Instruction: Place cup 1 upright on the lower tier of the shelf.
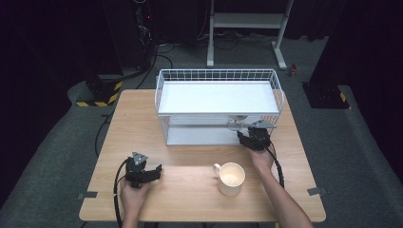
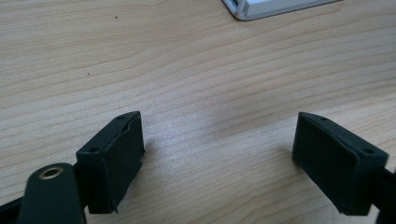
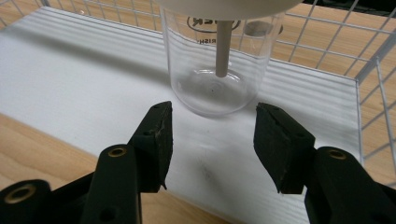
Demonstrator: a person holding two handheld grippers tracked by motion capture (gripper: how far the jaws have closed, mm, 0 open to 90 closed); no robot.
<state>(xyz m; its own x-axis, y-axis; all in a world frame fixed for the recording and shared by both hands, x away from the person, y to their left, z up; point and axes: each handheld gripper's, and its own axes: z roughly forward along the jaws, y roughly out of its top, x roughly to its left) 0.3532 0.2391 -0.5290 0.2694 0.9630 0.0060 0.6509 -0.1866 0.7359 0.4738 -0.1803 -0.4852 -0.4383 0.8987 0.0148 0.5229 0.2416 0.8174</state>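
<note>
Light wood-grain table (image 1: 190, 190), bare over most of its near half; two small grey tabs sit at its near edge, lower left and lower right of the high view. Lower left of that view: left gripper (image 1: 142, 173) held low over the bare wood, jaws spread wide with nothing between them; in the left gripper view (image 2: 219, 154) only grain lies between the pads, and a white shelf corner shows at the top edge. Lower centre of the high view: cream mug (image 1: 231, 177), upright, handle to the left, standing alone and well apart from both grippers. Right of centre: right gripper (image 1: 249, 133) at the open front of the white wire rack (image 1: 218, 76), at its lower right. In the right gripper view (image 3: 210, 133) the jaws stand parted and released, pads clear of the clear glass jar (image 3: 217, 70). The jar stands upright on the rack's white lower shelf (image 3: 70, 79), just beyond the fingertips, with a pale lid and a stick hanging inside; dark print on its far wall is too cut off to read. The rack's upper shelf (image 1: 216, 97) hangs over the jar. Beyond the table: grey carpet, black-and-yellow striped floor blocks at far left and far right, a white metal stand (image 1: 247, 21) at top centre, cables, dark curtains.
</note>
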